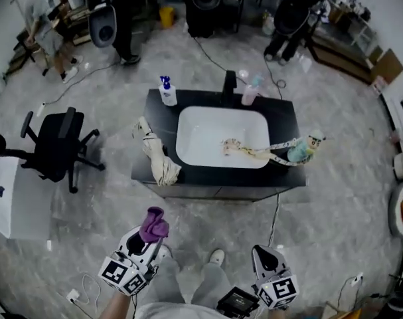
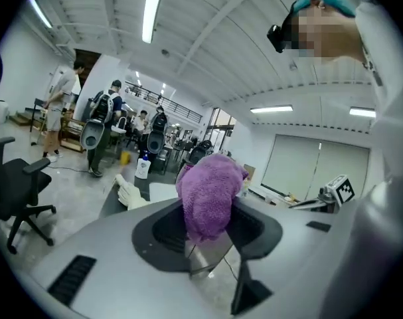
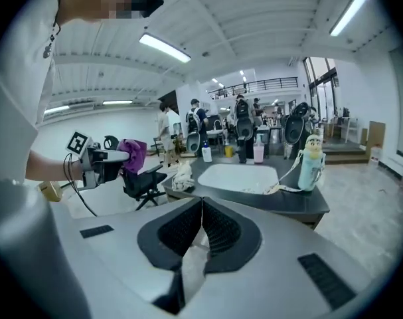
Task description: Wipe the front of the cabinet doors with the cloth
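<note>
Two hand-held grippers hang short of the cabinet doors point(image 1: 221, 193), well apart from them. The left hand-held gripper point(image 1: 147, 236) clamps the purple cloth point(image 1: 154, 223), bunched above its jaws. The right hand-held gripper point(image 1: 261, 252) is closed and empty. Likely best: step toward the doors, crouch, press the cloth flat, overlap passes. Both forearms sit low, jaws aimed at the doors.

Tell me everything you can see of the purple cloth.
The purple cloth is a fluffy, terry-like rag bunched into a rounded wad. The jaws of the left gripper are shut on its lower part, so most of it sticks out past their tips. It is held in the air in front of the person, short of the dark sink cabinet, touching nothing else.
</note>
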Motion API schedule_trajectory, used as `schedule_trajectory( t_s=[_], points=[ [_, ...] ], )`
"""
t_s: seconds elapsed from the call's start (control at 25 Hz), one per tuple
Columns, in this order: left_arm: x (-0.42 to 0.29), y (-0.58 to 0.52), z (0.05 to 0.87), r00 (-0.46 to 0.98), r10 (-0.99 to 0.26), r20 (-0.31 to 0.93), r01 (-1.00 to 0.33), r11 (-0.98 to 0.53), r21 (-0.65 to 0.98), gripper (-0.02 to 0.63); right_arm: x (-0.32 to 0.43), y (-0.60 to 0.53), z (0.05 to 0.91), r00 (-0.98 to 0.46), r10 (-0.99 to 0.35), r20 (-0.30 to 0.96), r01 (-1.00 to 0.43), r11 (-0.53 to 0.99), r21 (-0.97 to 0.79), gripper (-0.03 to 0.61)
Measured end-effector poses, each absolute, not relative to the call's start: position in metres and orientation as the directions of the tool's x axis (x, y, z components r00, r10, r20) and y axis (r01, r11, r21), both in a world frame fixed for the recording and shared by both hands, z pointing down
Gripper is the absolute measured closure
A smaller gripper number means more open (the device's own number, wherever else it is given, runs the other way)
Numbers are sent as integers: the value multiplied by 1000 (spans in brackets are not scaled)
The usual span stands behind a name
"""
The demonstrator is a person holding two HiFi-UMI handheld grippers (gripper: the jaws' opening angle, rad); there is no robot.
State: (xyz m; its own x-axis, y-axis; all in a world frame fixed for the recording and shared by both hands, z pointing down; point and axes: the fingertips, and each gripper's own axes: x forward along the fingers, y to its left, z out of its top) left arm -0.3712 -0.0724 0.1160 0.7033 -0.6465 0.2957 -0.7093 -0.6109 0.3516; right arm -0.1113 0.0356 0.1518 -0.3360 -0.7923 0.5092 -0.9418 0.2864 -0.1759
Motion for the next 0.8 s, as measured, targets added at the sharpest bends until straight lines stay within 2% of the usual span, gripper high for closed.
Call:
schedule_trajectory(
  t_s=[0.28, 0.48, 0.64, 0.8],
  points=[
    [-355, -62, 22, 622, -767, 155, -770, -565, 296, 462, -100, 13, 59, -320, -871, 372, -941, 337, -22, 551],
    [-351, -38, -35, 568, -821, 67, -809, -540, 233, 462, -128, -14, -4, -473, -854, 216, -879, 474, -49, 551],
    [-372, 5, -58, 480, -873, 83, -870, -461, 174, 462, -168, -7, -27, -605, -778, 172, -793, 607, -44, 552],
    [-396, 42, -61, 393, -915, 87, -909, -373, 185, 462, -198, 2, -37, -702, -701, 126, -712, 695, -100, 552]
  ],
)
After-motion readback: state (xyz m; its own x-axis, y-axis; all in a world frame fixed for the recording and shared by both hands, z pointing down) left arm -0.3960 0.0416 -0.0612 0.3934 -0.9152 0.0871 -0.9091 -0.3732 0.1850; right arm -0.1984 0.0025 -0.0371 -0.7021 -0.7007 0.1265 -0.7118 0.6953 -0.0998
